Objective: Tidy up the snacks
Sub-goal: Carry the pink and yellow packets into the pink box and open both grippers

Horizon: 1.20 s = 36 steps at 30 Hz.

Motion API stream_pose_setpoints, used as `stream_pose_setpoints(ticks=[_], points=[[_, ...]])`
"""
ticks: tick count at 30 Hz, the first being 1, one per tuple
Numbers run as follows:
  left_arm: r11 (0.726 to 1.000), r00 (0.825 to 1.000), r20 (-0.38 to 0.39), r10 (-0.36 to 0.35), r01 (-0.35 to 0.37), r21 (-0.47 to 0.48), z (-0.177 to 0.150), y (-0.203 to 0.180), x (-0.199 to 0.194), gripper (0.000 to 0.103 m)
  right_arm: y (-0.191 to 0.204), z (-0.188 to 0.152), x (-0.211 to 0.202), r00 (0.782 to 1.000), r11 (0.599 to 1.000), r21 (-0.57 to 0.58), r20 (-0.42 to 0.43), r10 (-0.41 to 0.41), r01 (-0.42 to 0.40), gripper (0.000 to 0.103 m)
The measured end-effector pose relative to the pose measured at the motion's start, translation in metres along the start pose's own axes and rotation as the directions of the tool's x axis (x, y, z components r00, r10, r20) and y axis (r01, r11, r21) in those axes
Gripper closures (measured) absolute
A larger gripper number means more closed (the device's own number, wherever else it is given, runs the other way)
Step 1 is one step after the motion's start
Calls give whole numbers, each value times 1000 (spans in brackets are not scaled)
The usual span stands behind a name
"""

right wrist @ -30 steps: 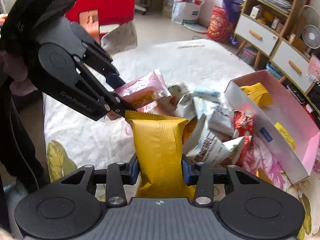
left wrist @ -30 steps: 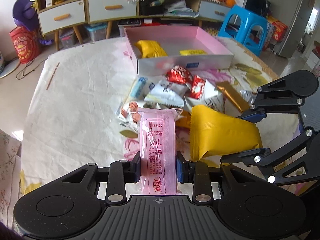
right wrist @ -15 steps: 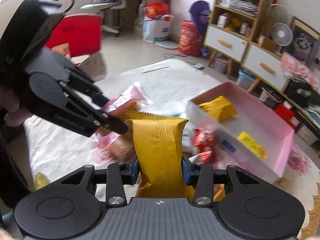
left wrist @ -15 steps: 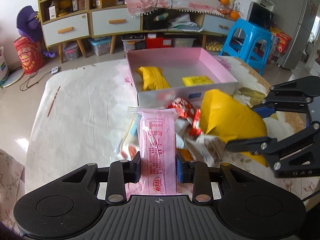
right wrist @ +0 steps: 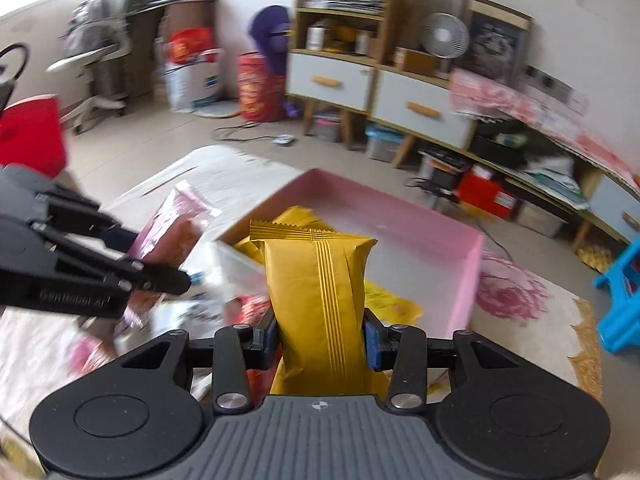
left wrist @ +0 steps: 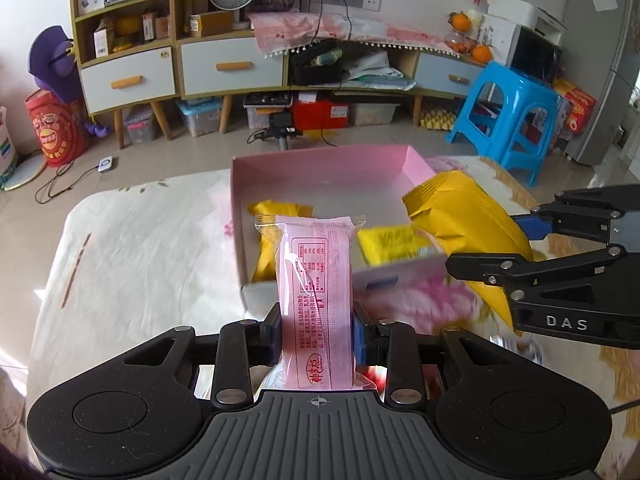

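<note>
Snack packets fill both tools. The left hand-held gripper (left wrist: 316, 330) is clenched on a pink snack packet (left wrist: 316, 288), its pads pressing the packet's two sides, the packet standing upright over the near wall of the pink box (left wrist: 320, 172). The right hand-held gripper (right wrist: 320, 338) grasps a golden-yellow snack packet (right wrist: 318, 292) the same way, held above the box's near corner. The box sits on the table (left wrist: 152, 232) toward its far edge, on a floral cloth. Inside it lie a yellow packet (left wrist: 266, 240) by the left wall and a flat yellow sachet (left wrist: 390, 240) near the front wall. More loose wrapped snacks (right wrist: 184, 316) lie blurred on the table just in front of the box.
</note>
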State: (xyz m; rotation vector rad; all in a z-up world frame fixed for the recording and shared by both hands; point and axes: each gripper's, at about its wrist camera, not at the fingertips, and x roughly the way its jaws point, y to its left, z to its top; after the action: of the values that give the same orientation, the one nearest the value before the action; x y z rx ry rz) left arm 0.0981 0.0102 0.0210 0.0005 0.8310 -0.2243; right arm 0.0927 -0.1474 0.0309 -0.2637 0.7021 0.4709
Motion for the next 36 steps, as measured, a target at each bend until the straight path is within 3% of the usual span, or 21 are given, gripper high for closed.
stream_pose_setpoints(ticks=[7, 17, 23, 33, 35, 36], points=[[999, 1000, 27, -2, 3, -49, 27, -8, 35, 73, -34, 11, 23, 995, 982, 164, 29, -99, 93, 70], [997, 1000, 23, -17, 19, -79, 46, -14, 92, 73, -89, 15, 58, 994, 898, 435, 55, -93, 60, 70], [996, 1000, 17, -5, 7, -92, 53, -17, 113, 73, -93, 10, 80, 995, 890, 450, 16, -95, 77, 70], [993, 999, 35, 20, -16, -119, 53, -18, 132, 72, -96, 9, 87, 995, 899, 431, 31, -97, 74, 70], [993, 998, 48, 32, -26, -118, 52, -18, 131, 68, -96, 10, 87, 995, 900, 431, 37, -93, 68, 67], [992, 998, 49, 40, -34, -122, 53, -17, 131, 57, -97, 9, 86, 995, 898, 436, 47, -88, 59, 65]])
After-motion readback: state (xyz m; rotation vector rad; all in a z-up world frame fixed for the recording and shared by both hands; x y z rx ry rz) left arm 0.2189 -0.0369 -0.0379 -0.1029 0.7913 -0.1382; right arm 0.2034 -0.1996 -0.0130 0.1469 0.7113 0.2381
